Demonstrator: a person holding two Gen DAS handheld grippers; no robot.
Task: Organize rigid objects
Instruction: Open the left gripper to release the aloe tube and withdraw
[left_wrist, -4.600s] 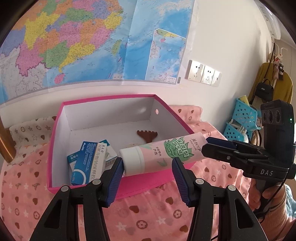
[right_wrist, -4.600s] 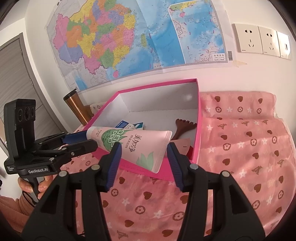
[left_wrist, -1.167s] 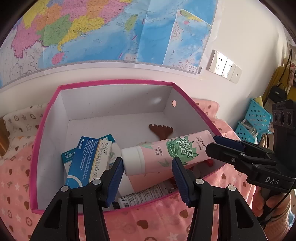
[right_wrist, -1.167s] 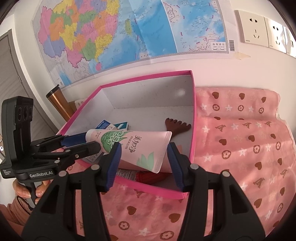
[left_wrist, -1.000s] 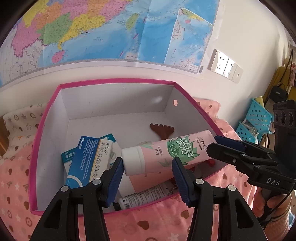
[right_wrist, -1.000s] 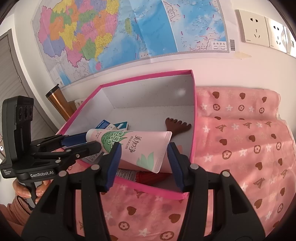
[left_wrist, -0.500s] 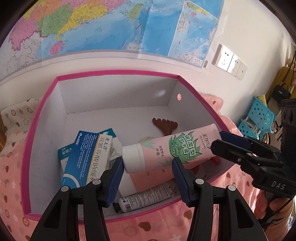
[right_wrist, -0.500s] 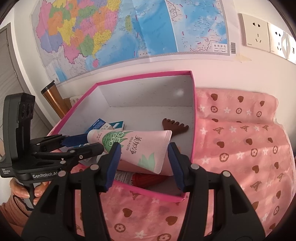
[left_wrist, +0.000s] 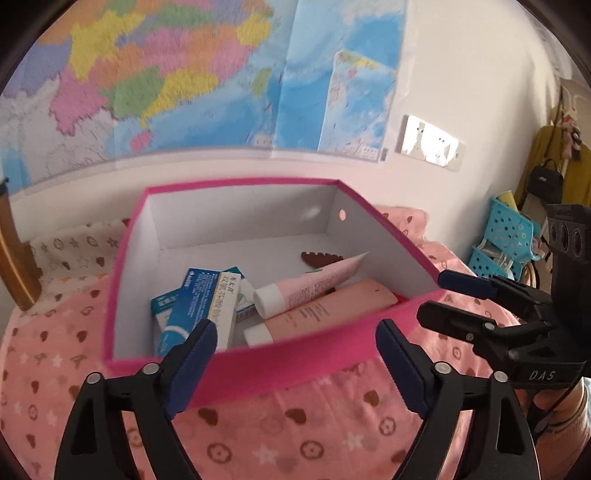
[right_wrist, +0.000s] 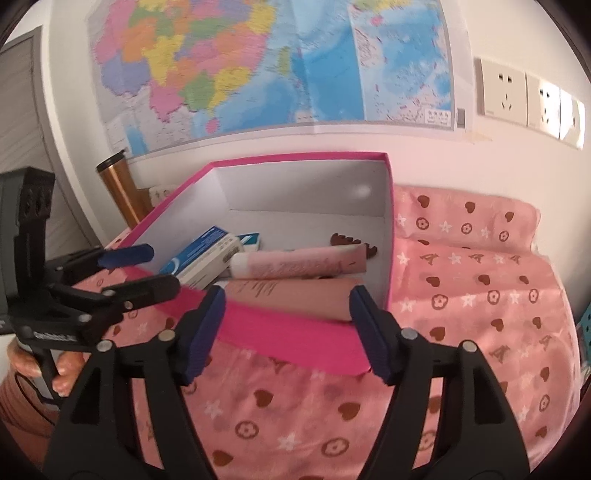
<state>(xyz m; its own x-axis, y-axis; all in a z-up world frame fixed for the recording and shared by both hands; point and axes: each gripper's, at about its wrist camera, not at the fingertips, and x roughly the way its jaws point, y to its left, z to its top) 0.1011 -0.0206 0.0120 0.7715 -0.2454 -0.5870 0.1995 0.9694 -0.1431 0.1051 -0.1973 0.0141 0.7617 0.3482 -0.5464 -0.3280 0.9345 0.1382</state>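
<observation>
Both claws, left claw and right claw, just opening wide, gripping nothing; pink tube lying inside pink box atop another tube, beside blue cartons.

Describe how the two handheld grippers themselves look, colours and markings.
Both are black plastic with silver rivets and ribbed dark-blue finger pads. The right gripper, seen from the left wrist, reads "DAS" and carries a black block with round lenses. The left gripper bears blurred white lettering and a similar lens block.
</observation>
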